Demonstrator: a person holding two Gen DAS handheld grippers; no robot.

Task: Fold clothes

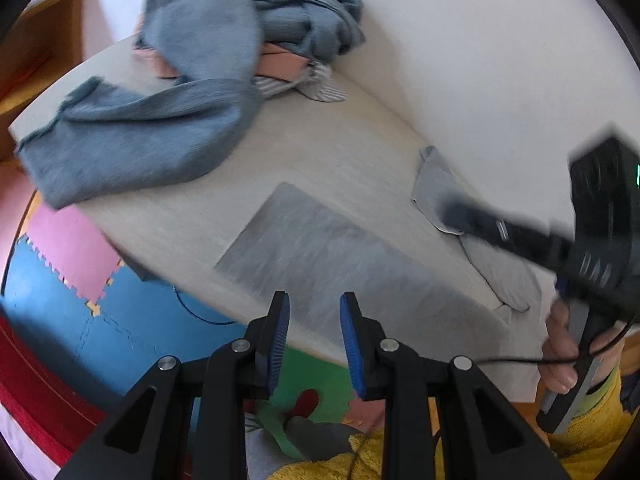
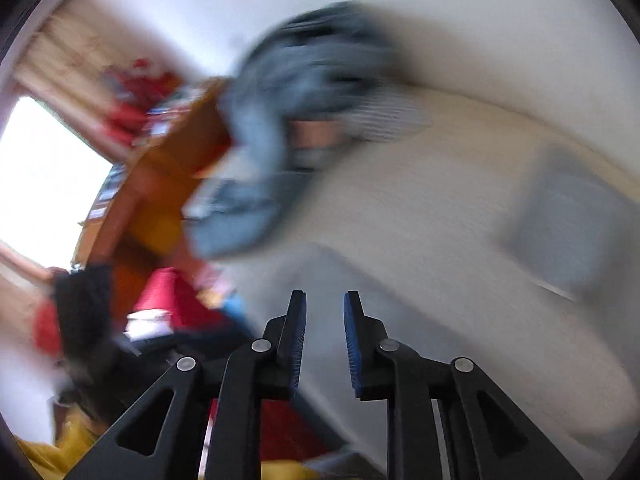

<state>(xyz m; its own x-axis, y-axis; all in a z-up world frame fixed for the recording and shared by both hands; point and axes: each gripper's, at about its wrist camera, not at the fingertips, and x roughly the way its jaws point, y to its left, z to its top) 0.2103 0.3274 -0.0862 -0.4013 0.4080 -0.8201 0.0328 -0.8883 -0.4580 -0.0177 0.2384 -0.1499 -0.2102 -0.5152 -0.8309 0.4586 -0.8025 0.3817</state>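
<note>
A crumpled blue-grey sweater [image 1: 160, 128] sprawls over the far left of the beige table [image 1: 340, 140]; the blurred right wrist view shows the sweater [image 2: 256, 168] too. A folded grey cloth [image 1: 320, 248] lies flat in the middle, and is also at the right of the right wrist view [image 2: 572, 232]. Another grey garment [image 1: 496, 268] lies rumpled at the right. My left gripper [image 1: 312, 300] hovers open over the table's near edge, nothing between its pads. My right gripper [image 2: 325, 298] is open and empty. In the left wrist view the right gripper [image 1: 452, 210] is blurred, its tip over the rumpled garment.
Pink clothes [image 1: 280, 64] and a striped piece [image 1: 316, 84] lie under the sweater heap by the white wall. Coloured foam mats [image 1: 72, 248] cover the floor. A wooden shelf [image 1: 36, 40] stands at the left. A person's hand [image 1: 560, 344] holds the right gripper's handle.
</note>
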